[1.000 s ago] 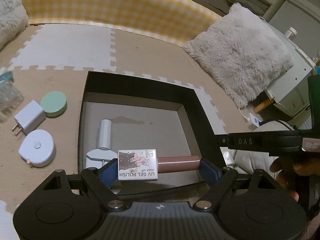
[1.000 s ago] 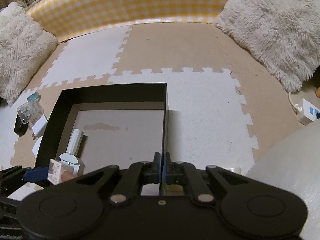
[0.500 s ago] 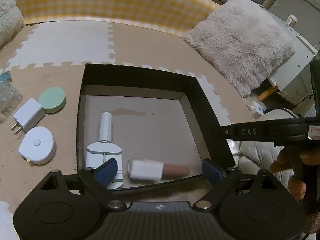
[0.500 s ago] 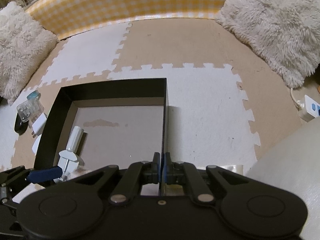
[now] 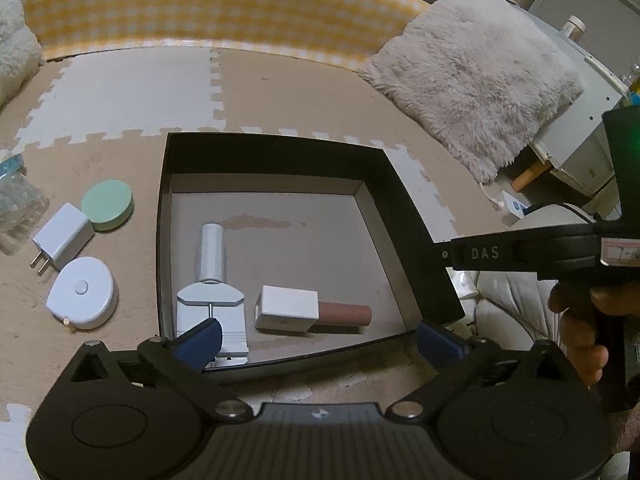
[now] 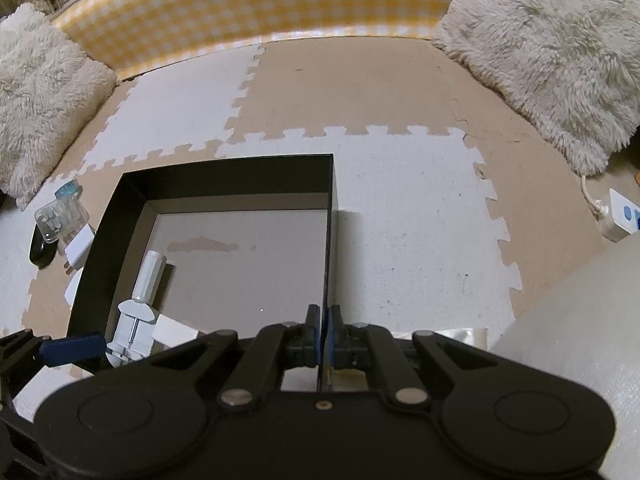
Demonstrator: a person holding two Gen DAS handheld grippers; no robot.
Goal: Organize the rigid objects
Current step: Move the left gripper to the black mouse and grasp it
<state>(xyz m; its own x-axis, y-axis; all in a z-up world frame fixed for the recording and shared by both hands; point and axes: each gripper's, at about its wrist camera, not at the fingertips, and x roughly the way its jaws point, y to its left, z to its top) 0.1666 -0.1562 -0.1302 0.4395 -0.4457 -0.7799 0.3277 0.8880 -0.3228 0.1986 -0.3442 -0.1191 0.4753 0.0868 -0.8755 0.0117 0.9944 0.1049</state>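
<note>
Left wrist view shows the polish bottle (image 5: 298, 309) lying in the box (image 5: 404, 216) beside the white tool (image 5: 211, 280); my left gripper (image 5: 316, 340) has just been opening and stands wide, empty, above it. My right gripper (image 6: 324, 334) pinches the box wall, and the charger (image 5: 61, 237), tin (image 5: 107, 205) and tape measure (image 5: 82, 292) wait outside.

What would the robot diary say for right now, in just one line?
left tool: open, just let go | nail polish bottle: lying in black box beside white tool stand | right tool: shut on box wall
</note>
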